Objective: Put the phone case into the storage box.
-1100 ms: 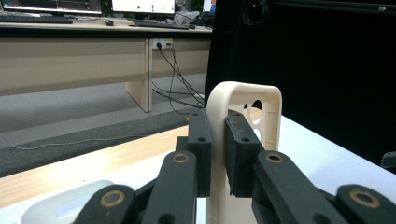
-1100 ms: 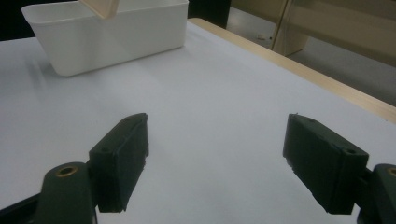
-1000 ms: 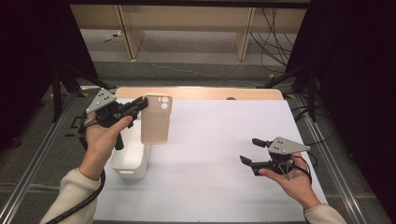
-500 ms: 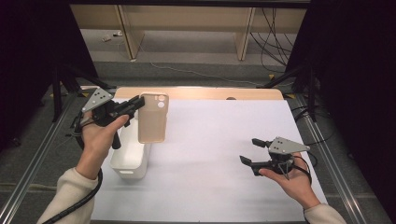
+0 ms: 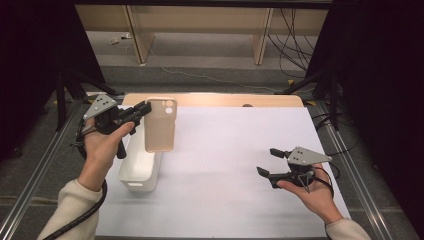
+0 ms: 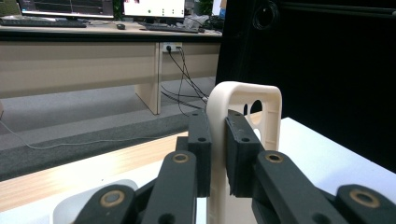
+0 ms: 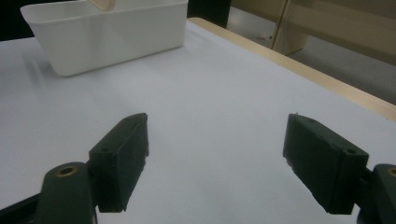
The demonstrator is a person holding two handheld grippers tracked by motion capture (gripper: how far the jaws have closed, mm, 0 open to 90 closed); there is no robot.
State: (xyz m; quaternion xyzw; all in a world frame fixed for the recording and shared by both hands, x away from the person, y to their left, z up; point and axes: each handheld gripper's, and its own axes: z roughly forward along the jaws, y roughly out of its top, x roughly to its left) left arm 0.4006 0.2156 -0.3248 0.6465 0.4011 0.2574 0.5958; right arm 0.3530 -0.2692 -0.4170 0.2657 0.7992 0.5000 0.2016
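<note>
1. Beige plastic is what your left gripper [image 5: 142,111] has: its jaws are clenched on one long edge of a phone case [image 5: 160,125], near the camera cut-out, and the case hangs upright in the air above the far end of the white bin [image 5: 140,172] at the left of the table [image 5: 240,150].
2. Your right gripper [image 5: 266,161] rests low over the bare white table, well apart from the bin, with its jaws spread wide and nothing between them.
3. Watch the grip: the jaws pinch only a thin rim, so the case could pivot or slip out if you swing the hand quickly.
4. Mind the aim: in the high view the case seems to hang over the bin's right wall rather than its middle, so a release from here might land it on the rim or on the table beside it.
5. Expect the light bin to shift or tip if the case or the gripper knocks its wall.
6. Note what you cannot see: your left hand [image 5: 102,150] covers part of the bin, its inside is mostly hidden, and the case's lower end is cut off in the left gripper view.
</note>
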